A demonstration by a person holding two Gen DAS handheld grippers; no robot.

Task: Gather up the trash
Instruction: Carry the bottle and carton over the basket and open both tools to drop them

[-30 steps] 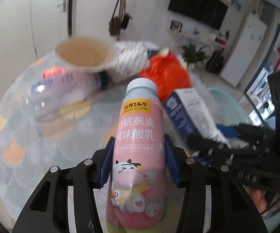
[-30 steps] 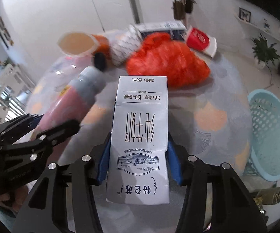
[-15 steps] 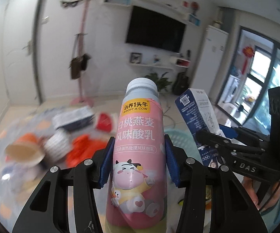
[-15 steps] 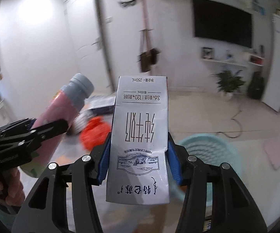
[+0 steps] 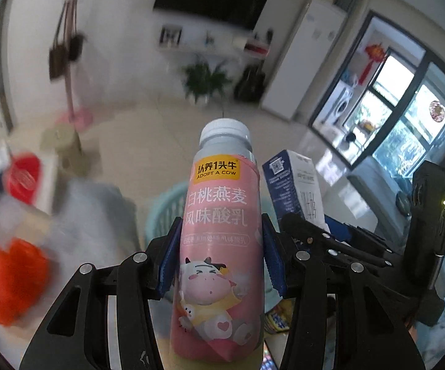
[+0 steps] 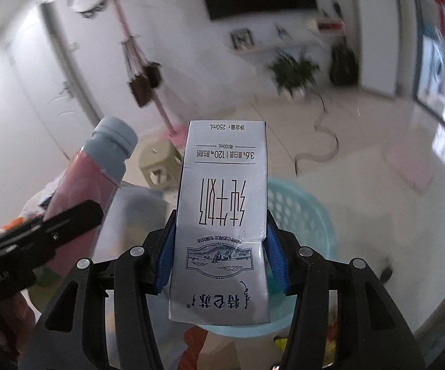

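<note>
My left gripper (image 5: 219, 260) is shut on a pink yogurt drink bottle (image 5: 219, 246) with a grey cap, held upright in the air. My right gripper (image 6: 219, 252) is shut on a white milk carton (image 6: 222, 215), printed side up. Each held item shows in the other view: the carton (image 5: 293, 185) to the right of the bottle, the bottle (image 6: 90, 185) to the left of the carton. A light teal laundry-style basket (image 6: 302, 215) stands on the floor below and behind both items; its rim (image 5: 164, 212) shows behind the bottle.
A blurred table edge with an orange bag (image 5: 6, 277), a red cup (image 5: 22, 175) and other trash lies at the left. A beige stool (image 6: 157, 160) and a pink coat stand (image 6: 161, 111) stand on the floor beyond. A cable (image 6: 321, 141) lies on the tiles.
Both grippers have lifted off the table with their items and swung right, toward and over the teal basket. The table's trash has slid to the left edge of view.
</note>
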